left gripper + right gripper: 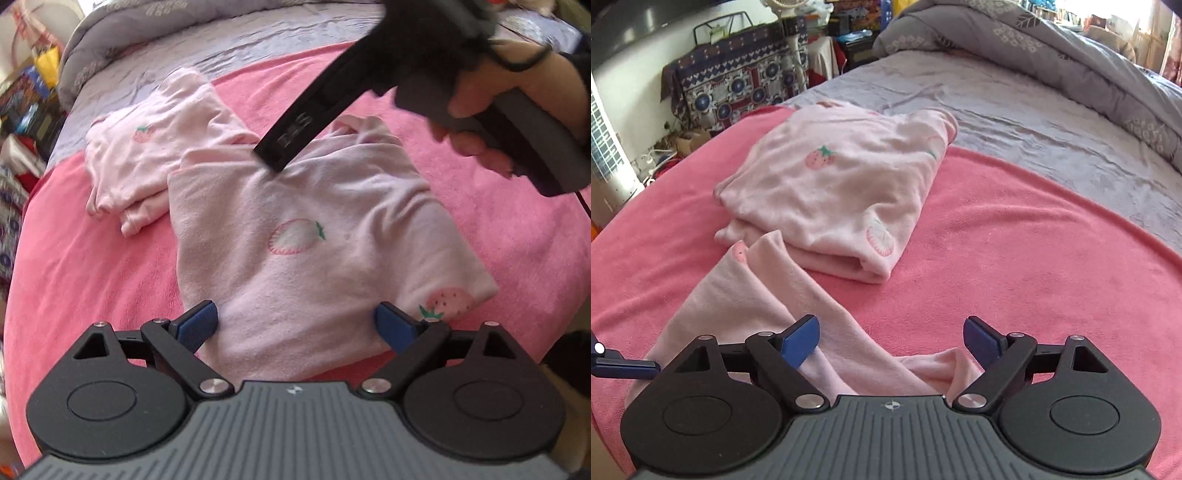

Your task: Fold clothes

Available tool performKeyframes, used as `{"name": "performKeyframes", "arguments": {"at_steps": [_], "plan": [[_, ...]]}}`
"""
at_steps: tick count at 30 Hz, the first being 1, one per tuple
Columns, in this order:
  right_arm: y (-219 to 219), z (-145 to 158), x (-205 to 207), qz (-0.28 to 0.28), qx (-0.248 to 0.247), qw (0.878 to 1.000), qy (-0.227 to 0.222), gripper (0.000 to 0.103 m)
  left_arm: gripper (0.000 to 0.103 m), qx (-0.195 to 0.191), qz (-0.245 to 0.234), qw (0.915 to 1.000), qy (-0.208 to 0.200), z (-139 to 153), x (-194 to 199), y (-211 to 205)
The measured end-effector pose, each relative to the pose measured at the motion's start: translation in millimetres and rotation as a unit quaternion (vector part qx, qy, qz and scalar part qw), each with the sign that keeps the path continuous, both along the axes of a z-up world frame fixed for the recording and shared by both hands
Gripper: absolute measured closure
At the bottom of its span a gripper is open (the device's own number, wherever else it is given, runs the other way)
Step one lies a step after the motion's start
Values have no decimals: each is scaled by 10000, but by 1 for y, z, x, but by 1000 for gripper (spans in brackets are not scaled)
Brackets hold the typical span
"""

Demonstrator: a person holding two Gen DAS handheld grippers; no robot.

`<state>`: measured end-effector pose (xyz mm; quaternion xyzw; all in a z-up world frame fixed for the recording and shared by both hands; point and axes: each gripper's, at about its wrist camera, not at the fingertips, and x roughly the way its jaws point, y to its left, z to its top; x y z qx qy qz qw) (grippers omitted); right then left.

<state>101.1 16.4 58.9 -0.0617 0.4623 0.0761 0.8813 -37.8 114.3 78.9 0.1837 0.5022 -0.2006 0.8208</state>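
Note:
A pale pink garment with strawberry prints (pixel 314 240) lies spread and rumpled on a pink blanket (pixel 92 277). My left gripper (pixel 297 325) stands open over its near hem, blue pads wide apart on either side of the cloth. In the left wrist view a finger of the right gripper (pixel 291 140) rests at the garment's far edge, held by a hand (pixel 476 110). My right gripper (pixel 892 343) is open, with the garment's wrinkled cloth (pixel 757 295) lying below and between its pads, not pinched. A second pink garment (pixel 831 192) lies folded just beyond.
The pink blanket (pixel 1015 258) covers the near part of a bed with a grey sheet (pixel 1015 122) and a rolled grey quilt (pixel 1071 48) at the back. A patterned cloth-covered piece of furniture (pixel 738 85) and clutter stand past the bed's left side.

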Motion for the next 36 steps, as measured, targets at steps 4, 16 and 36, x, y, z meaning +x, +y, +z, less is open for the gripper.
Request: {"name": "performKeyframes", "arguments": {"at_steps": [4,16,36], "plan": [[-16,3,-10,122,-641,9971,388,15,8,-169,424,9987,225,17,4,-7],[-42,22,-33,24,-634,9955,706,11,6,239,1452,9871,635,1,22,7],[-32,-13,-26,-72,-866,9901,1101,0,0,-61,1803,9783,1019,-13,28,18]]}}
